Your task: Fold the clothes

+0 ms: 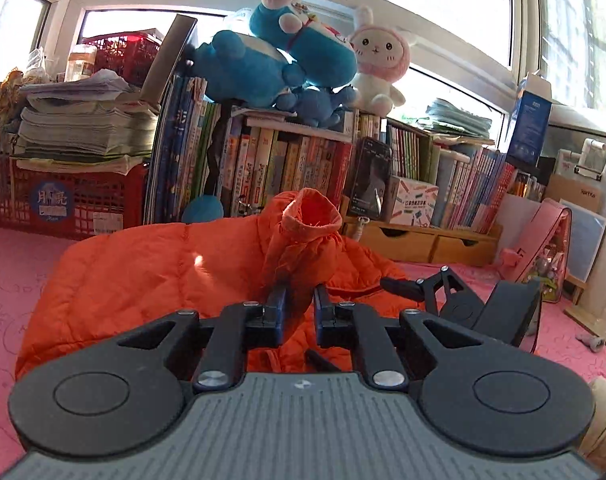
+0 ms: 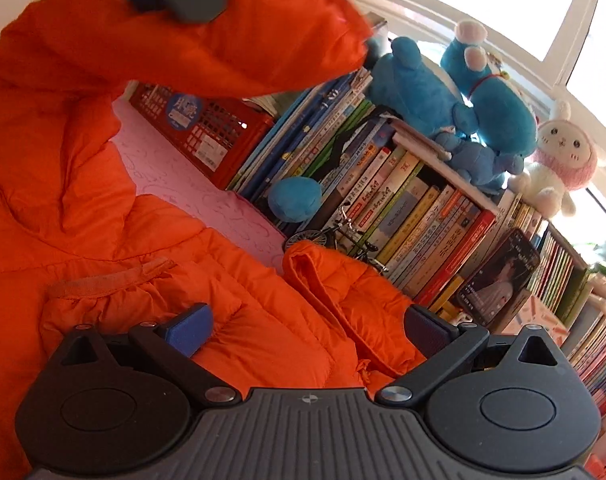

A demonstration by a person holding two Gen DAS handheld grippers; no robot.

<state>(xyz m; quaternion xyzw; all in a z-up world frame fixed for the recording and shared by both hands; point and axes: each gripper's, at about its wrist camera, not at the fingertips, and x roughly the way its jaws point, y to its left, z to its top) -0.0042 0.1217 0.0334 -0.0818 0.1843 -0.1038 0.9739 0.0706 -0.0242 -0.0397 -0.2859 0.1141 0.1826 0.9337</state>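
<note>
Gripping a bunched sleeve (image 1: 303,248) of the orange puffer jacket (image 1: 143,264), the left gripper (image 1: 297,300) is holding the fabric pinched between its two blue-padded fingers (image 1: 278,300), jaws drawn close together. The sleeve is standing up from the fingers, its ribbed cuff (image 1: 313,216) opening toward the camera.

The jacket is lying spread across the pink mat (image 1: 19,264), its body reaching toward the mat's far edge, where a red crate (image 1: 63,204) and a row of books (image 1: 287,168) are standing. In the right wrist view, the lifted sleeve (image 2: 239,36) is hanging across the upper left corner, with the left gripper's dark body partly showing above it.

The right gripper (image 2: 307,330) is hovering over the jacket with its jaws spread wide; nothing is lying between the blue pads (image 2: 191,330). Whether the pads are touching the quilted fabric below cannot be told. A folded-over part of the jacket with a rolled hem (image 2: 315,268) is lying just ahead of the right finger, near the books.

Blue plush toys (image 1: 279,60) and a white-and-pink rabbit plush (image 1: 377,68) are sitting on top of the books. A pink bag (image 1: 547,248) is leaning near the mat's right edge.
</note>
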